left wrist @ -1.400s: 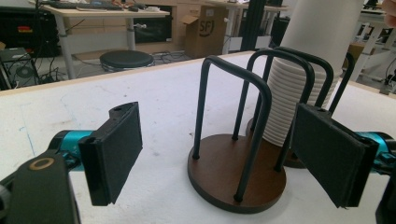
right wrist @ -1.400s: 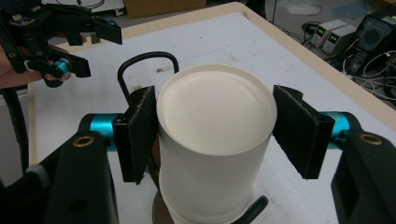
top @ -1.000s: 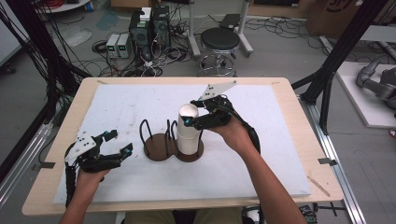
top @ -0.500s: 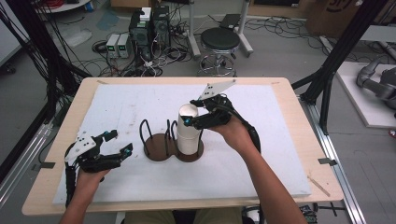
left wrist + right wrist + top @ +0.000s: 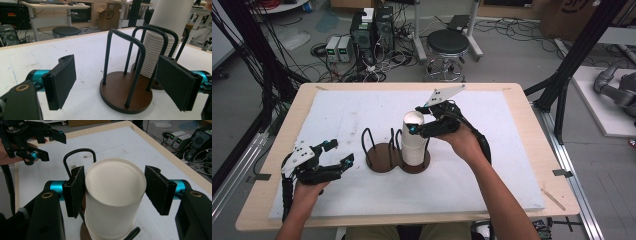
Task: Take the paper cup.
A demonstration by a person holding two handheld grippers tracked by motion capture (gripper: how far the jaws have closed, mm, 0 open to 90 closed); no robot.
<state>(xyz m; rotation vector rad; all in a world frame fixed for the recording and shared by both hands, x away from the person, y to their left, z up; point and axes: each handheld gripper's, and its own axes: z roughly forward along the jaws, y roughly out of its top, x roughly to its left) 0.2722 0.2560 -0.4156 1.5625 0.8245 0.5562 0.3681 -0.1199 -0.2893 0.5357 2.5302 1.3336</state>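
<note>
A stack of white paper cups (image 5: 413,142) stands upside down in the right half of a cup holder (image 5: 382,160), which has two round brown bases and black wire hoops. My right gripper (image 5: 420,119) reaches in from the right at the top of the stack. In the right gripper view its black pads (image 5: 75,191) sit against both sides of the topmost cup (image 5: 113,195), shut on it. My left gripper (image 5: 341,152) rests open at the left of the holder. In the left gripper view its jaws stand wide apart, facing the empty base (image 5: 126,92) and the stack (image 5: 160,57).
A white mat (image 5: 492,175) covers the wooden table (image 5: 532,125). Beyond the far edge stand a black stool (image 5: 447,45), power supplies (image 5: 339,47) and loose cables on the floor. The left gripper (image 5: 51,146) shows far off in the right gripper view.
</note>
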